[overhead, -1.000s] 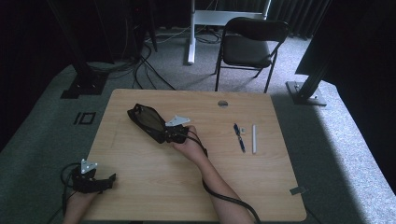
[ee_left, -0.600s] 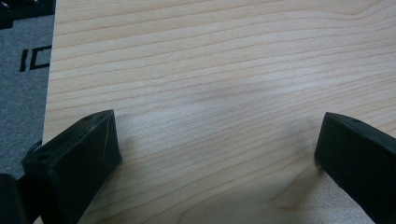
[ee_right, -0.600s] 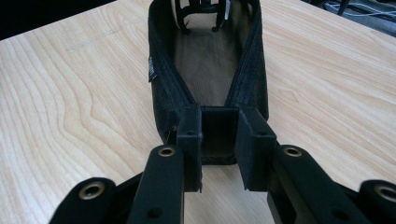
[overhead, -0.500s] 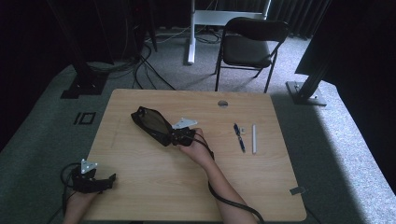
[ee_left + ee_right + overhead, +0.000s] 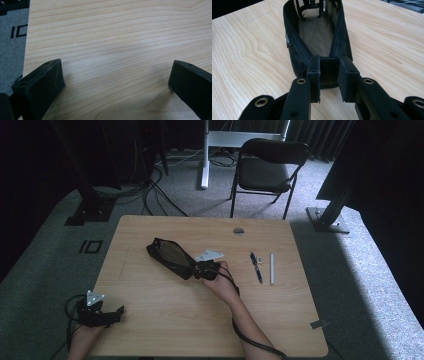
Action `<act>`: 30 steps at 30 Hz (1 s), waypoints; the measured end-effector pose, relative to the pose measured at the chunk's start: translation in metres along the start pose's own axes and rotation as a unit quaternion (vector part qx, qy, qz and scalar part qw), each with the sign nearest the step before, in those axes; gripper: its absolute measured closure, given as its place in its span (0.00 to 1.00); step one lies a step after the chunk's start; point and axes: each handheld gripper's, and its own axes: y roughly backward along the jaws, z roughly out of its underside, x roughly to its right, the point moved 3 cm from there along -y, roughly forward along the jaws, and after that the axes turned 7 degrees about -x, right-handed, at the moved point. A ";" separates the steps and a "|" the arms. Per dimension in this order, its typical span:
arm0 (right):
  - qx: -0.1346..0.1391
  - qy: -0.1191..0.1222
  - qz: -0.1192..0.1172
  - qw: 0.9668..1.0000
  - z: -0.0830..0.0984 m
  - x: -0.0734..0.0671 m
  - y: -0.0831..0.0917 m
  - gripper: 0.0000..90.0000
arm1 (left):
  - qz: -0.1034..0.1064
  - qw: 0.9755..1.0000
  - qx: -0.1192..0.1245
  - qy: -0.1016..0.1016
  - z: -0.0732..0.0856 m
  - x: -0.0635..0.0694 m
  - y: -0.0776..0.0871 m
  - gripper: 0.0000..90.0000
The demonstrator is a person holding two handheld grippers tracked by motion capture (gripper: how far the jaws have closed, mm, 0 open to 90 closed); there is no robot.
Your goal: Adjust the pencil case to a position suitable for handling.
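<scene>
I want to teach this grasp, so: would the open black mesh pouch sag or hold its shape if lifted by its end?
The pouch is probably floppy: its mesh walls bow and lean unevenly. It looks light, with thin fabric and a see-through bottom. The right gripper pinches only the end panel, so the far end would likely droop and swing. The zipper edge may stiffen the rim a little.

Count, this frame:
- 1 black mesh pouch [image 5: 170, 257], unzipped, on table
- 1 wooden table [image 5: 150, 320], 1 round grommet hole [image 5: 238, 231] near far edge
- 2 grippers: left gripper [image 5: 107, 315], right gripper [image 5: 196, 270]
- 2 grey three-cornered plates, one per gripper
- 1 dark blue pen [image 5: 257, 267]
- 1 white pen [image 5: 272, 268], just beside blue one
- 1 folding chair [image 5: 265, 170] beyond table
- 2 forearms entering from bottom edge
</scene>
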 end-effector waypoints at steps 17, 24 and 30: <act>0.001 -0.012 0.013 1.000 0.033 0.015 0.038 0.81 | 0.000 1.000 0.000 0.001 0.000 0.000 0.000 0.00; 0.003 -0.027 0.020 0.999 0.049 0.021 0.053 0.81 | 0.000 1.000 0.000 0.000 0.000 0.000 0.000 0.00; -0.003 -0.027 0.019 0.999 0.062 0.026 0.069 0.81 | -0.002 1.000 0.000 0.002 0.000 0.000 0.000 0.00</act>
